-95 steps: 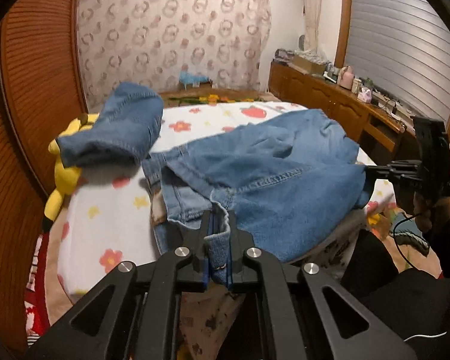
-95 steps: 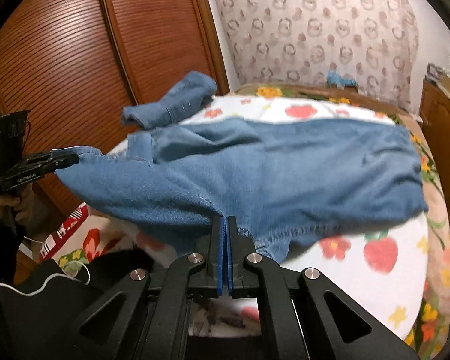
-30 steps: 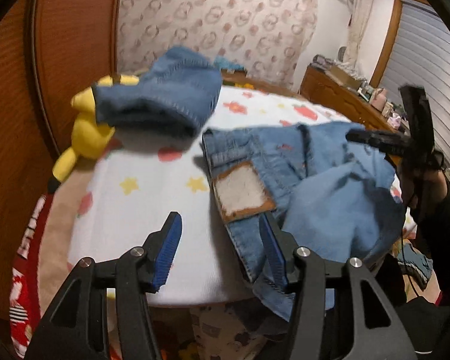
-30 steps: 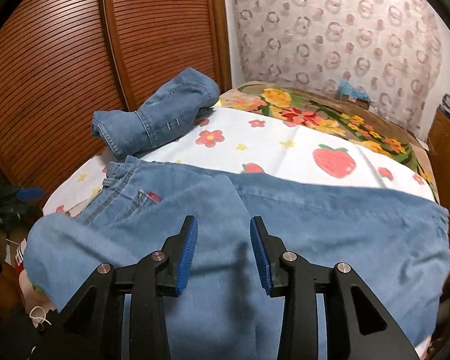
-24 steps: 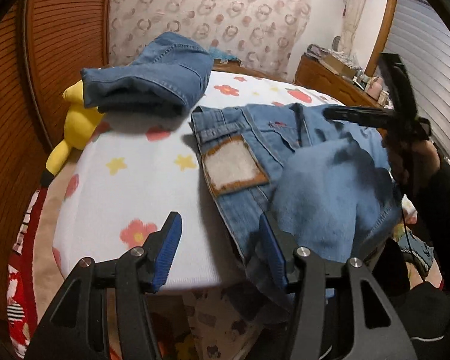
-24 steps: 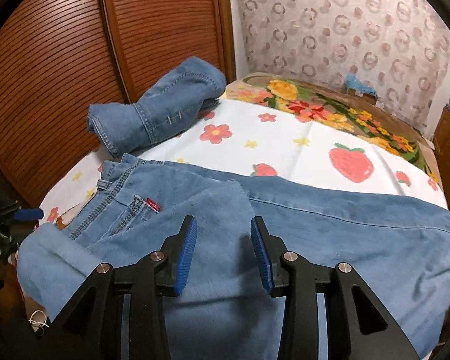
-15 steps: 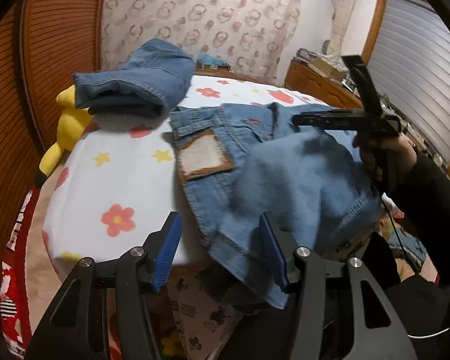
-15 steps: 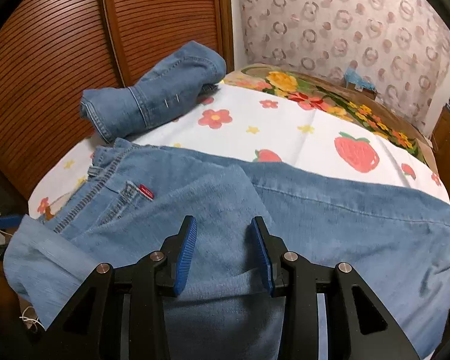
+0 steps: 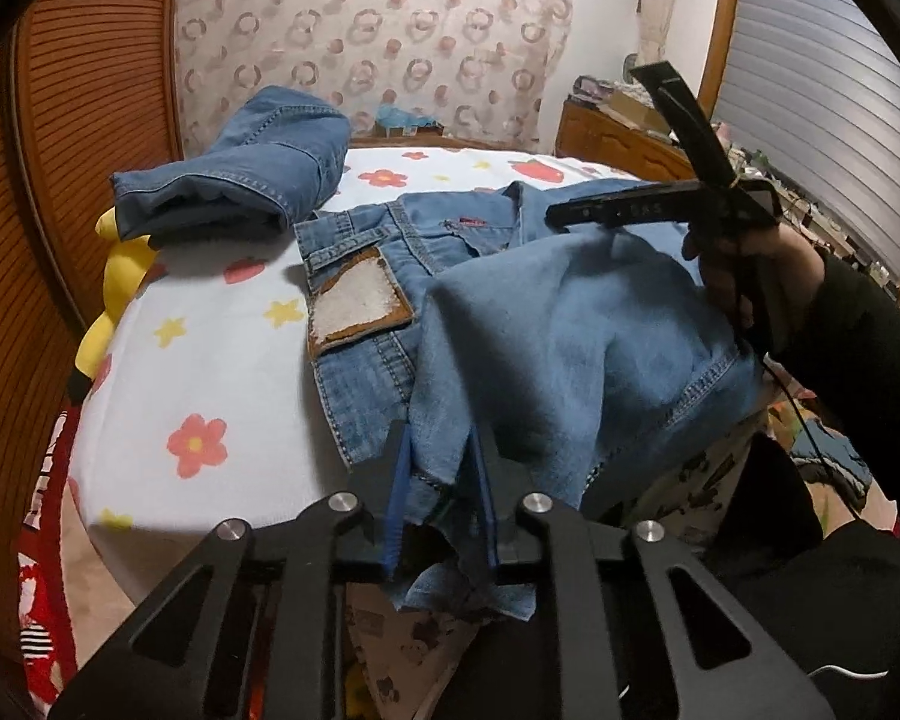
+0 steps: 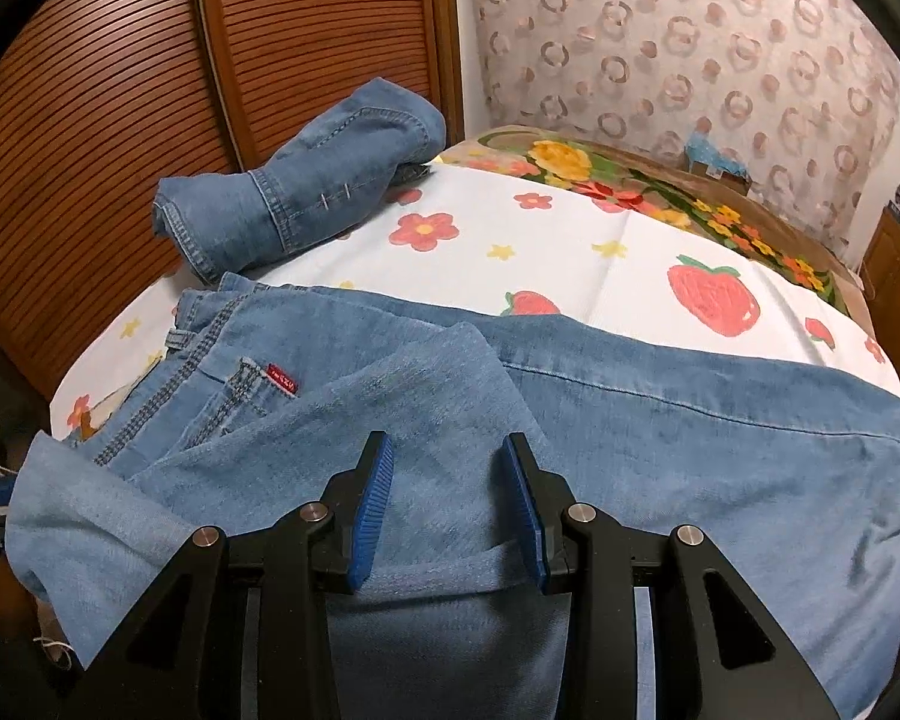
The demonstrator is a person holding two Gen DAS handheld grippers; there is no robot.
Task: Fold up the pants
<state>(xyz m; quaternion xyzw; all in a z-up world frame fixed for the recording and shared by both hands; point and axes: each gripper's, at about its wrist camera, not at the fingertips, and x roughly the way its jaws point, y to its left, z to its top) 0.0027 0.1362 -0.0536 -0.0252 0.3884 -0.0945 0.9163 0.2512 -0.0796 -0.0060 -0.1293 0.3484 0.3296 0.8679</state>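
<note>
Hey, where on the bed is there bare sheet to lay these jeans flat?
Bare sheet lies between the jeans, the folded jeans and the yellow plush toy. A second bare strip runs beyond the jeans toward the floral blanket. The near edge is crowded: denim overhangs it around the left claw.
</note>
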